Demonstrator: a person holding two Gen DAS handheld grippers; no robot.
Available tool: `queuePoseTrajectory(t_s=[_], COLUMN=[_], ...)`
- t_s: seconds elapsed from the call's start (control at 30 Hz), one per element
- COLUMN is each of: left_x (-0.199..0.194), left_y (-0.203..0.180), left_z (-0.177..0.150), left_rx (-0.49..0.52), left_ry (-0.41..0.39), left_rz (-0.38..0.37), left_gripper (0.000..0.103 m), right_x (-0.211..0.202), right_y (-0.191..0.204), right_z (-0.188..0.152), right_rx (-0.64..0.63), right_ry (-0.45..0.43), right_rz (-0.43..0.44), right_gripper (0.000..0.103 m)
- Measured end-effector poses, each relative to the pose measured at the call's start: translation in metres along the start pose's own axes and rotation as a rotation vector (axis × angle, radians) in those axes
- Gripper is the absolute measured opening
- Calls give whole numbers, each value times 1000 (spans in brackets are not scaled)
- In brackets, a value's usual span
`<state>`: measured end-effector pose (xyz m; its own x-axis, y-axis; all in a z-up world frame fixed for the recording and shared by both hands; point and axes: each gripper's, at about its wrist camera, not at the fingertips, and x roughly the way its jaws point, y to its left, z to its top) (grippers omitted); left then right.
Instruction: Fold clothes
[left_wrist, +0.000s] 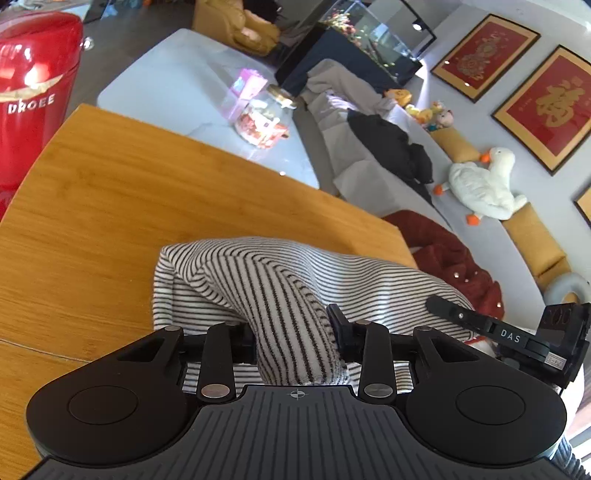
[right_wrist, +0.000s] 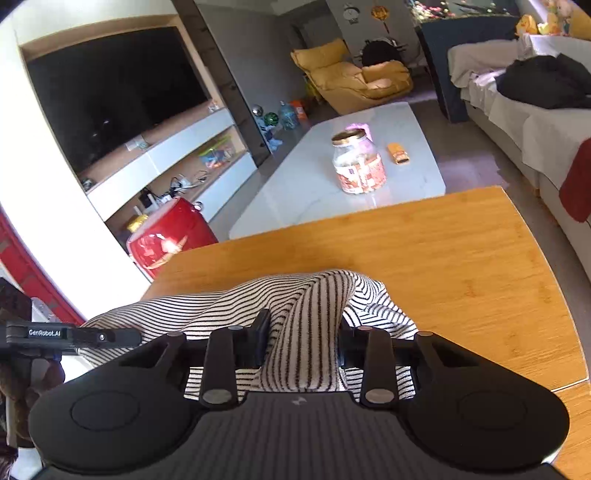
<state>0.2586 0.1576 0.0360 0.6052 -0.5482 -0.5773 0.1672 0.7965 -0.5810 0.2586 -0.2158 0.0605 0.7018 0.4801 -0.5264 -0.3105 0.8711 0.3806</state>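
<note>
Left wrist: my left gripper (left_wrist: 295, 341) clamps a ridge of the striped garment (left_wrist: 258, 280) on the wooden table (left_wrist: 110, 206); the right gripper (left_wrist: 509, 338) reads "DAS", the red canister (left_wrist: 33, 92) "DROEE".
Right wrist: my right gripper (right_wrist: 301, 341) pinches the garment's bunched fold; the left gripper (right_wrist: 70, 338) reads "GenRobot.AI". The cloth's long axis spans both grippers.

Wooden surface (left_wrist: 147, 192), honey-coloured, grain running across, with a rounded far corner in the left wrist view and a straight far edge in the right wrist view (right_wrist: 443, 251). A seam visible near the front edge in both views. Directly on it: a black-and-white striped garment (left_wrist: 258, 280), bunched and partly lifted off the wood, with loose folds resting near the front edge (right_wrist: 373, 306). Rest of the wood bare around the cloth. Beyond the far edge, lower down: a pale grey coffee table (right_wrist: 317, 184) carrying a gold-lidded jar (right_wrist: 356, 164) and a small yellow box (right_wrist: 398, 153), well apart from the striped cloth.
</note>
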Motion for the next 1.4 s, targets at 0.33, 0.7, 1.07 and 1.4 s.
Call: queuePoseTrajectory(t_s=[0.33, 0.7, 1.07, 1.4], left_x=[-33, -24, -72, -8], left_y=[-13, -8, -38, -35], left_z=[-62, -55, -57, -77], left_rx=[47, 94, 201, 38], left_ry=[64, 33, -88, 88], left_rz=[-1, 74, 148, -38], left_gripper=[39, 39, 87, 95], right_x=[-28, -8, -33, 45], right_y=[-5, 4, -1, -7], right_z=[-64, -58, -25, -30], right_rx=[19, -110, -213, -313], right_ry=[106, 99, -25, 71], right_rz=[-10, -74, -179, -350], right_gripper=[33, 38, 103, 103])
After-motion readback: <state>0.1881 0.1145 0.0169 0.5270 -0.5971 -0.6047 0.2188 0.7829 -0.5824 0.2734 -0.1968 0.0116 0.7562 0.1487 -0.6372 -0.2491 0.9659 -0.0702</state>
